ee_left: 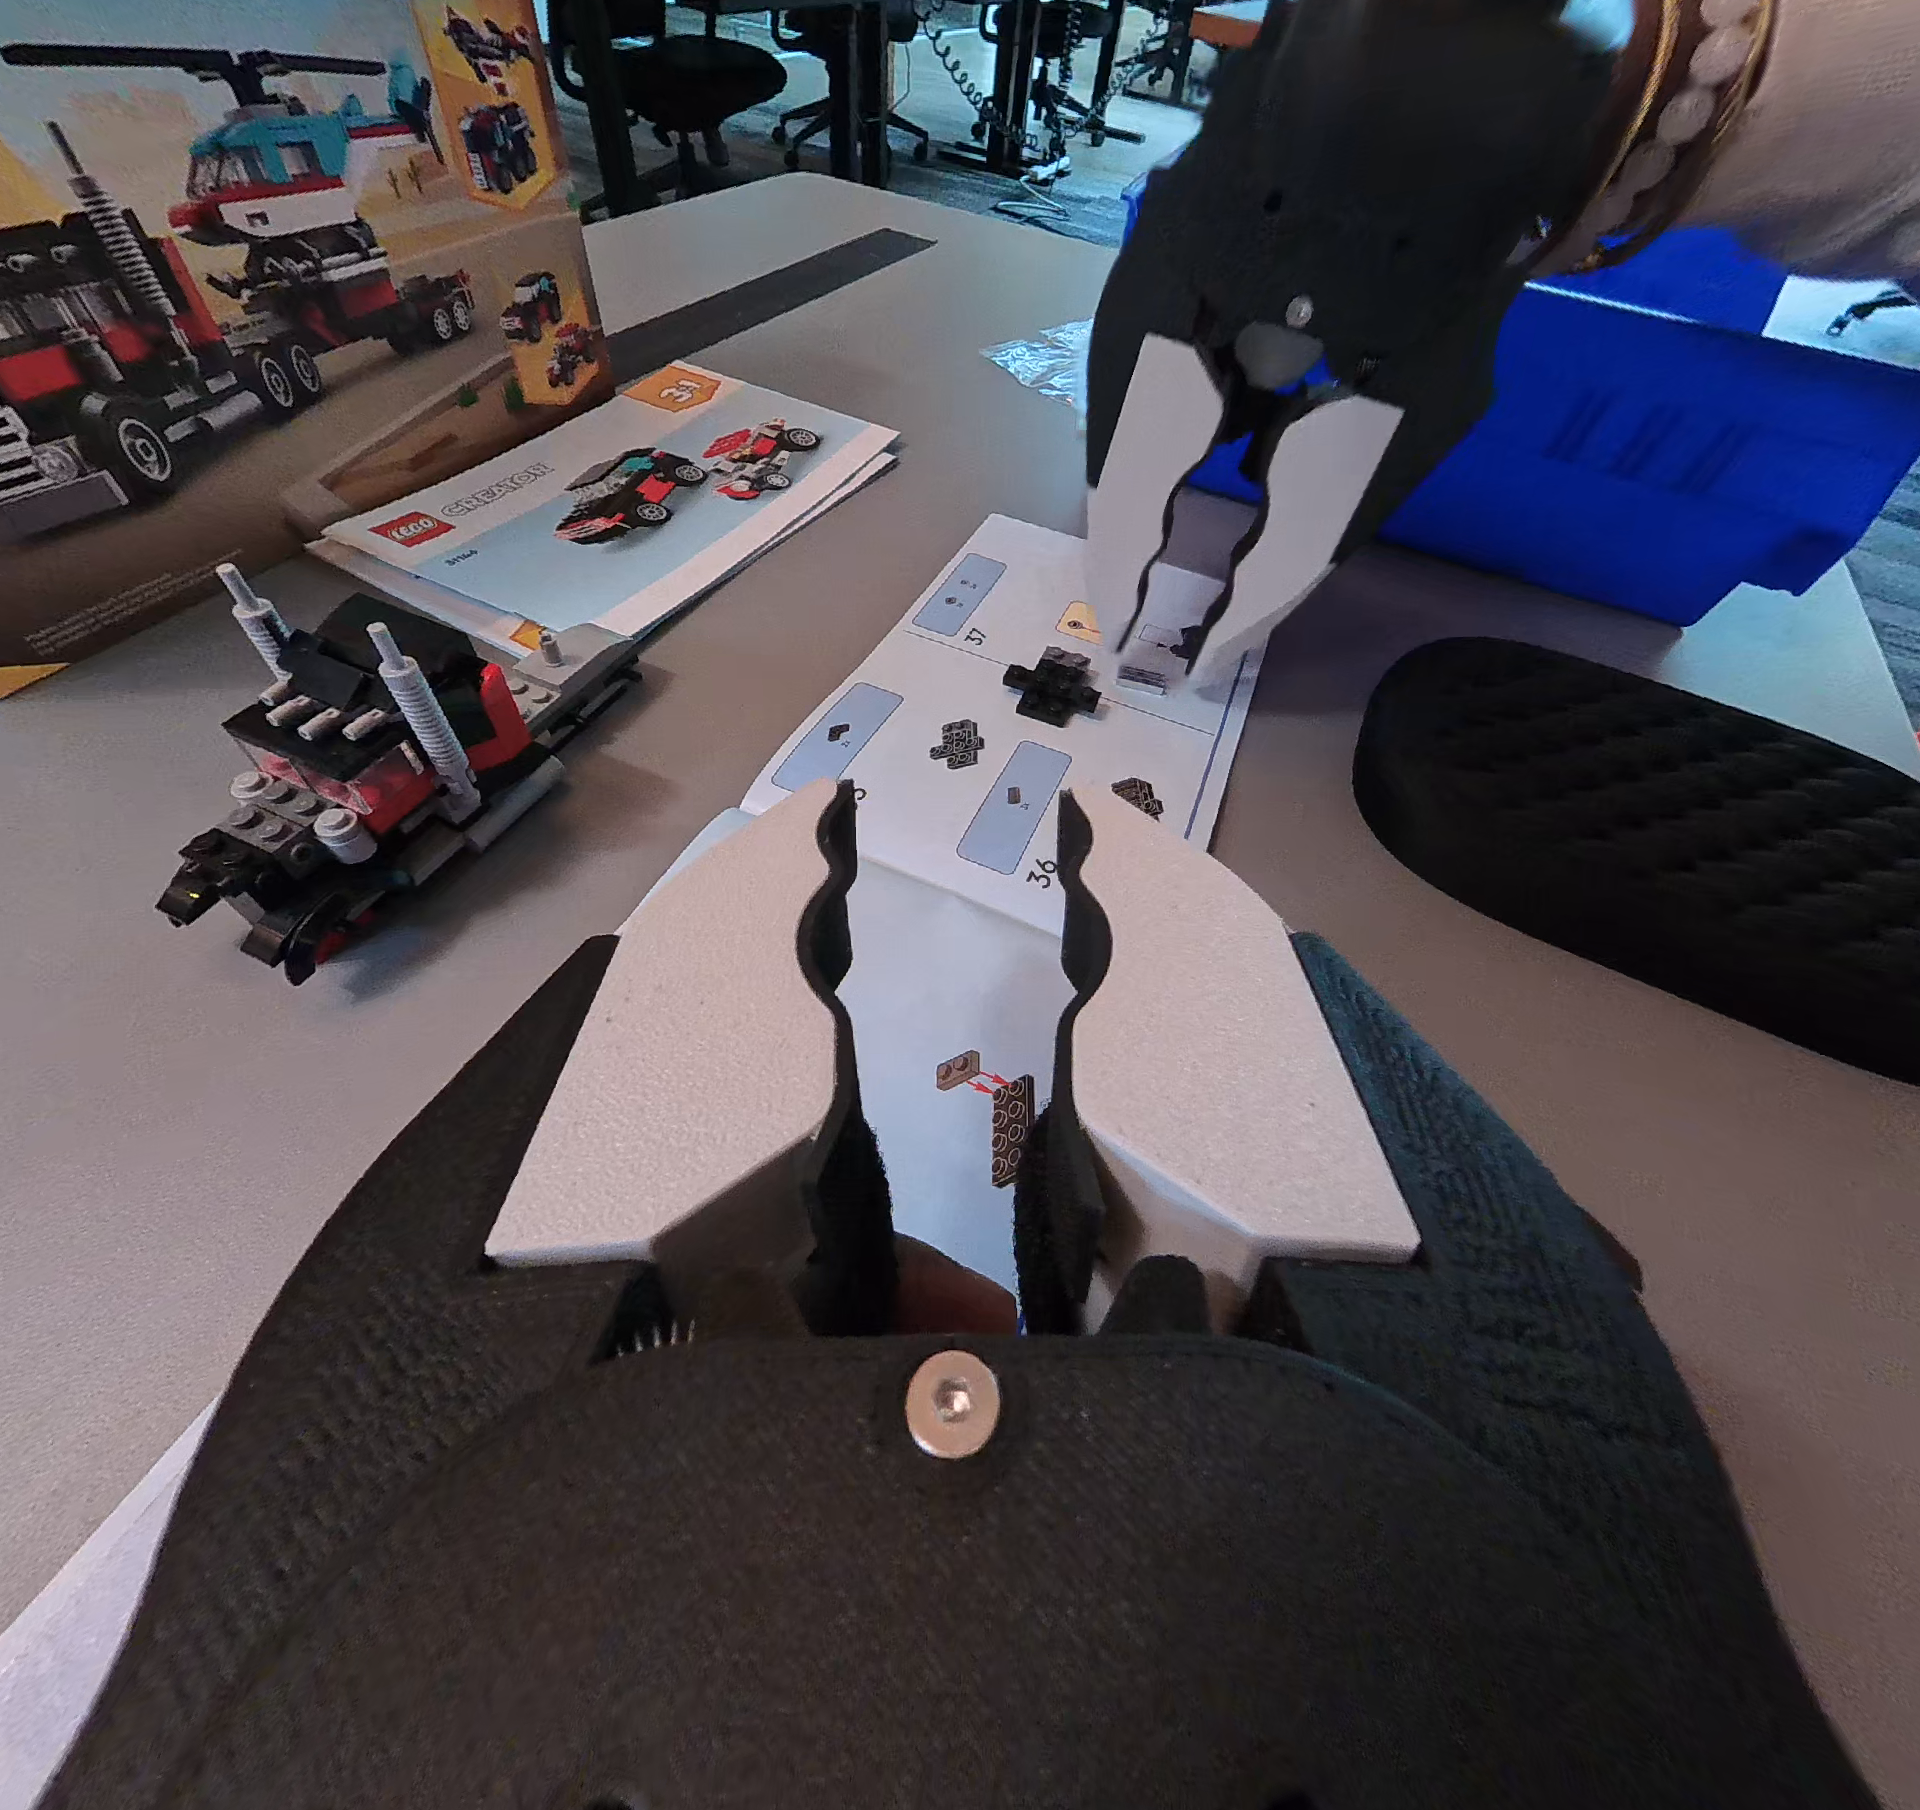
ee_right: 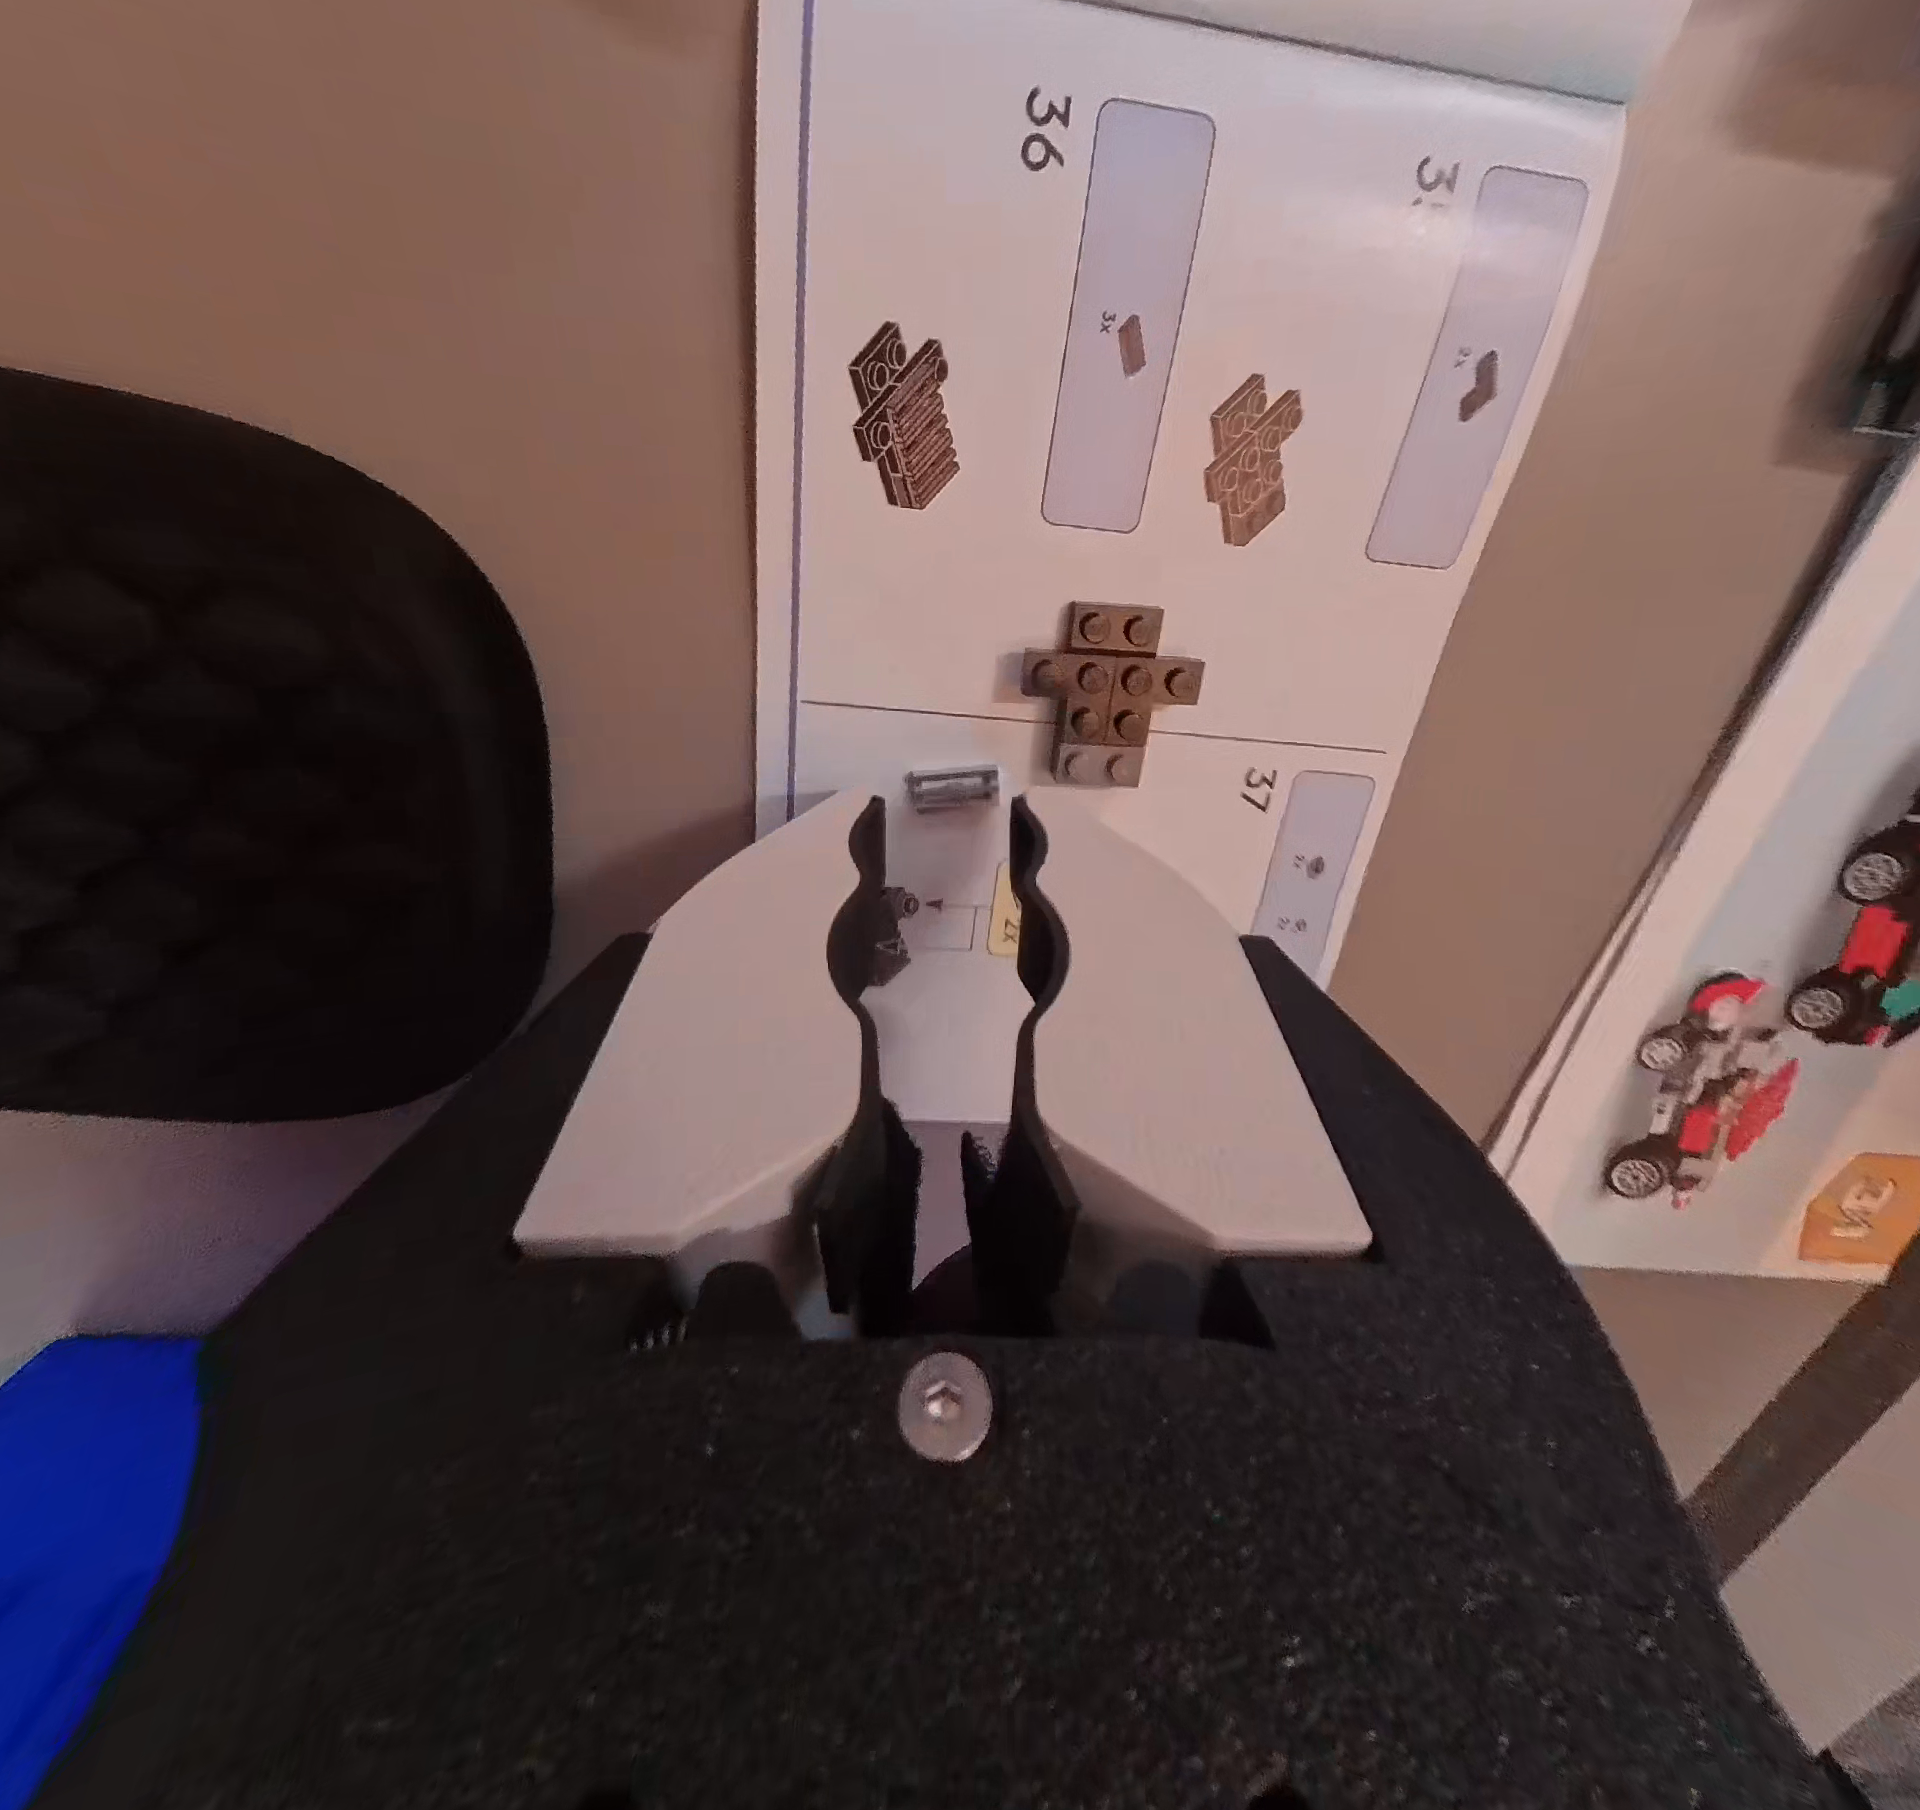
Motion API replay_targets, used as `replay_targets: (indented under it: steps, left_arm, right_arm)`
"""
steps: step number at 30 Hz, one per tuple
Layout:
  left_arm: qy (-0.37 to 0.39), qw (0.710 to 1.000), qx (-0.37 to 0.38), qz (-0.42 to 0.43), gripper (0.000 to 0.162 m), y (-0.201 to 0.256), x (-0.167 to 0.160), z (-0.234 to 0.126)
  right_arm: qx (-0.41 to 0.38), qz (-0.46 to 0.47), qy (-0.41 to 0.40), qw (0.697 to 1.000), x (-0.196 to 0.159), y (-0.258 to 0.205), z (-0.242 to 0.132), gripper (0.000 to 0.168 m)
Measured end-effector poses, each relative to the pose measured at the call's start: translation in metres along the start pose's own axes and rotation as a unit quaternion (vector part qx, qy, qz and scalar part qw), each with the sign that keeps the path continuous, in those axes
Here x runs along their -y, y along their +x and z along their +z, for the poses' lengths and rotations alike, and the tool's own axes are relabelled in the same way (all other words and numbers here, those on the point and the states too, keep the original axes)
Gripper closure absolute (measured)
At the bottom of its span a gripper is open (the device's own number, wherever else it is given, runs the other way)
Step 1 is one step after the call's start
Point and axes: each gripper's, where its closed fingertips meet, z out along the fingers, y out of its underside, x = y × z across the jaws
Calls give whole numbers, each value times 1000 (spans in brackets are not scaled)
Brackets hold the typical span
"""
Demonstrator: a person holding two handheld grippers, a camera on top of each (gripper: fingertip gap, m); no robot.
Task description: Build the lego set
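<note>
Both tongs are open: the right tongs (ee_right: 945, 810) hover over a small grey piece (ee_right: 952, 786), perhaps touching it, while the left tongs (ee_left: 956, 804) hold nothing.

The right gripper (ee_left: 1174, 654), upper right of the left wrist view, is motion-blurred at its top. The set's box (ee_left: 260, 233) is cut off by the left and top edges. The blue bin (ee_left: 1662, 472) runs off the right edge (its contents hidden). The black pad (ee_right: 208, 742) is cropped at the right wrist view's left edge.
</note>
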Motion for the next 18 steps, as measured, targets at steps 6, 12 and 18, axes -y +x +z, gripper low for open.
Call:
replay_targets:
  steps: [6,12,18]
  left_arm:
    - [-4,1000,3,7,124,-1,-2,0]
    - [-13,1000,17,14,124,-4,-6,1]
    - [16,1000,23,14,125,-6,0,-3]
  right_arm:
    - [-42,32,75,996,0,-8,-69,142]
    - [-68,76,156,982,-52,-67,-160,142]
    - [1,127,98,987,-137,-148,-145,146]
